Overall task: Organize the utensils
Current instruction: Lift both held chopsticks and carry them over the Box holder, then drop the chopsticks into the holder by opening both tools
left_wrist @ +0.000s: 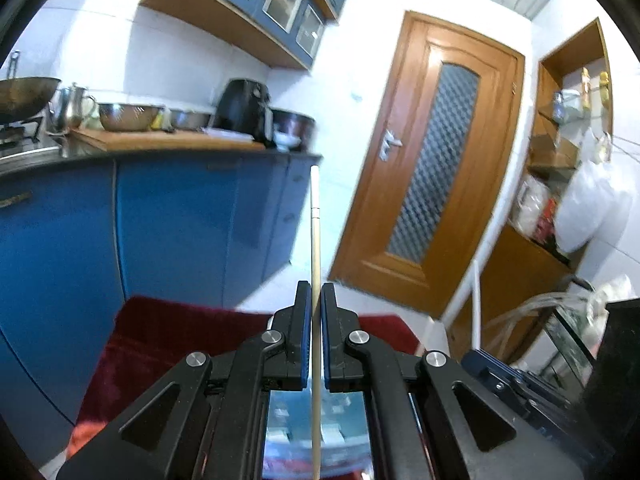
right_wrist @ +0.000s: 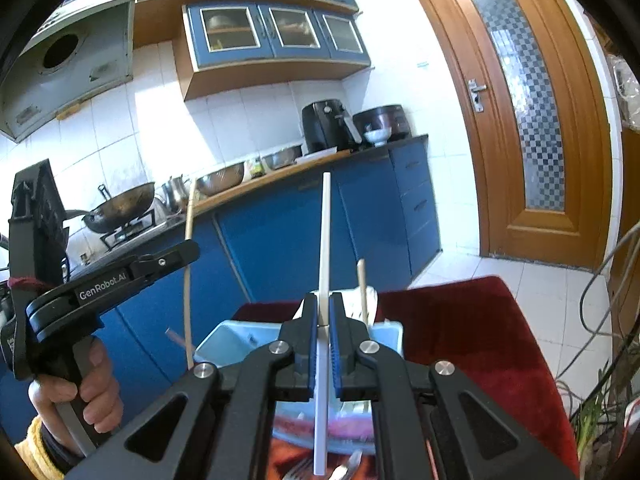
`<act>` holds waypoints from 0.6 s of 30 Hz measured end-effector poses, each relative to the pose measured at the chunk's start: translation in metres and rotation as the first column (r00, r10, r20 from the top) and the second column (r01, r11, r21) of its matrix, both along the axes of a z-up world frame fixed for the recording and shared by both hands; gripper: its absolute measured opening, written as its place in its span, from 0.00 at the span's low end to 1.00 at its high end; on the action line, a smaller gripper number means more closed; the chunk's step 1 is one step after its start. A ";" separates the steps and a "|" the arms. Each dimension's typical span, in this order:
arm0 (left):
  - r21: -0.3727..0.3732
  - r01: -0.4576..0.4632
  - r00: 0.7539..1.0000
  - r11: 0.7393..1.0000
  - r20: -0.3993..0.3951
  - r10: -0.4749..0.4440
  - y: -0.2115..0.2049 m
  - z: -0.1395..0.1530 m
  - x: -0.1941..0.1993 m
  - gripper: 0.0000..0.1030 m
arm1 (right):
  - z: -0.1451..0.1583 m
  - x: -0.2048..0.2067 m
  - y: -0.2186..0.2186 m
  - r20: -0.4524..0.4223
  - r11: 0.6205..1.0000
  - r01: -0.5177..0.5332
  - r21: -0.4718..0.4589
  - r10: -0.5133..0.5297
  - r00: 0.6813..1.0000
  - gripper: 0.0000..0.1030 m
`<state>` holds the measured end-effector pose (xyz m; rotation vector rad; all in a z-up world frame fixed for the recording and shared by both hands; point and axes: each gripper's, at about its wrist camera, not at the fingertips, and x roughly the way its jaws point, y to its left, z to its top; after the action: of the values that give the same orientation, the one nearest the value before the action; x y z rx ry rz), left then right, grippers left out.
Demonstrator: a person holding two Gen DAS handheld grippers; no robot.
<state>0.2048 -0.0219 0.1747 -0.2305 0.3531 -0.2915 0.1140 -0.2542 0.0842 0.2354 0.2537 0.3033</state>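
Both claws are closed on chopsticks. Left gripper [left_wrist: 316, 292] pinches a beige chopstick [left_wrist: 315, 220] between its blue-lined pads; the stick is slim and pale, with a joint ring near its upper part and a squared tip, and it runs straight up out of the jaws and down behind them. Right gripper [right_wrist: 324, 304] clamps a white chopstick [right_wrist: 325, 232], thicker, plain and matte, with blunt ends, likewise standing up through the jaws and reaching below them.

In the right wrist view the left gripper [right_wrist: 188, 250] shows side on at the left edge, held by a hand [right_wrist: 76, 388] with a yellow sleeve, its beige chopstick [right_wrist: 189, 280] slightly bowed.

Just beyond the right gripper a light blue bin [right_wrist: 228, 344] sits on a dark red cloth [right_wrist: 460, 328]; another wooden stick [right_wrist: 363, 292] stands in it beside a white cloth. Below the jaws, blurred metal forks [right_wrist: 348, 466] lie over something red.

Behind stand blue cabinets [right_wrist: 280, 240], a counter with steel bowls [right_wrist: 220, 178], a wok [right_wrist: 120, 204], a black air fryer [right_wrist: 326, 124], and a wooden door [right_wrist: 520, 100].
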 end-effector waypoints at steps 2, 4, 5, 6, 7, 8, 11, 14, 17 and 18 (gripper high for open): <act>-0.006 -0.033 0.999 0.999 0.032 0.033 0.004 -0.001 0.006 0.02 | 0.000 0.006 0.000 0.026 1.000 0.012 -0.003 -0.012 1.000 0.07; -0.009 -0.069 0.995 0.998 0.065 0.069 0.006 -0.004 0.011 0.02 | -0.001 0.014 0.000 0.055 0.999 0.032 -0.007 -0.032 0.998 0.07; -0.009 -0.082 0.994 0.997 0.078 0.083 0.006 -0.006 0.014 0.02 | -0.002 0.017 0.000 0.065 0.999 0.039 -0.009 -0.039 0.997 0.07; -0.005 -0.090 0.992 0.996 0.086 0.090 0.006 -0.009 0.015 0.02 | -0.003 0.021 0.000 0.081 0.999 0.051 -0.014 -0.050 0.995 0.07; 0.005 -0.099 0.991 0.995 0.095 0.098 0.004 -0.012 0.018 0.02 | -0.005 0.025 0.001 0.095 0.998 0.062 -0.017 -0.060 0.994 0.07; 0.015 -0.104 0.990 0.995 0.101 0.102 0.002 -0.015 0.021 0.02 | -0.007 0.028 0.001 0.102 0.998 0.066 -0.019 -0.064 0.993 0.07; 0.046 -0.106 0.989 0.993 0.109 0.100 -0.004 -0.026 0.027 0.02 | -0.014 0.039 0.005 0.114 0.997 0.074 -0.037 -0.070 0.991 0.07; 0.063 -0.100 0.990 0.993 0.106 0.093 -0.008 -0.035 0.031 0.02 | -0.023 0.046 0.008 0.118 0.995 0.076 -0.064 -0.068 0.991 0.07; 0.062 -0.094 0.992 0.994 0.091 0.088 -0.011 -0.045 0.034 0.02 | -0.031 0.048 0.010 0.121 0.994 0.079 -0.082 -0.069 0.990 0.07; 0.063 -0.092 0.992 0.994 0.087 0.087 -0.010 -0.048 0.035 0.02 | -0.033 0.049 0.011 0.122 0.993 0.081 -0.088 -0.070 0.990 0.07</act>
<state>0.2402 -0.0321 0.1270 -0.1672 0.2683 -0.1998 0.1627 -0.2435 0.0508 0.1345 0.1401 0.2290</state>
